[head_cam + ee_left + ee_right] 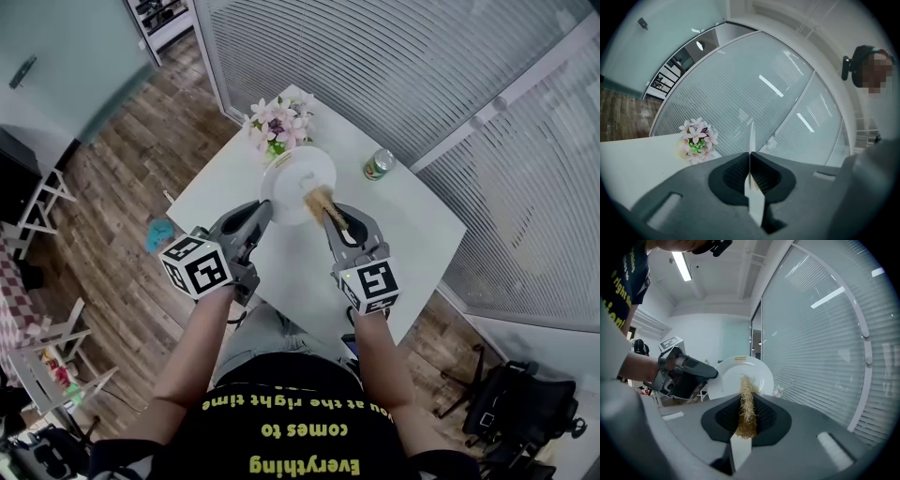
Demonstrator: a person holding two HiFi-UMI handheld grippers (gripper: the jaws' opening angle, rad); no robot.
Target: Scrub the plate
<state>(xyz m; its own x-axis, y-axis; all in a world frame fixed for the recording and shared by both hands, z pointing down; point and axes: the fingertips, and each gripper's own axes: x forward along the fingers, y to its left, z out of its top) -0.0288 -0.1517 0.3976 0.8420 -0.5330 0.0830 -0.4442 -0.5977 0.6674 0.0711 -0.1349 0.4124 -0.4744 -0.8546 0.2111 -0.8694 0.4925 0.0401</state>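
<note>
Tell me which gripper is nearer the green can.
Right. The right gripper, shut on the scrubber, is on the side of the plate facing the green can; the left gripper grips the opposite rim, farther off.

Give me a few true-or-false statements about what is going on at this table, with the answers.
1. The left tool grips the plate by its rim. True.
2. The right tool is empty. False: its jaws are closed on a straw-coloured scrubber.
3. The plate lies flat on the table. False: the left tool holds it upright, its face turned to the scrubber.
4. A green can stands on the table. True.
5. The flowers are red. False: they are pink and white.
</note>
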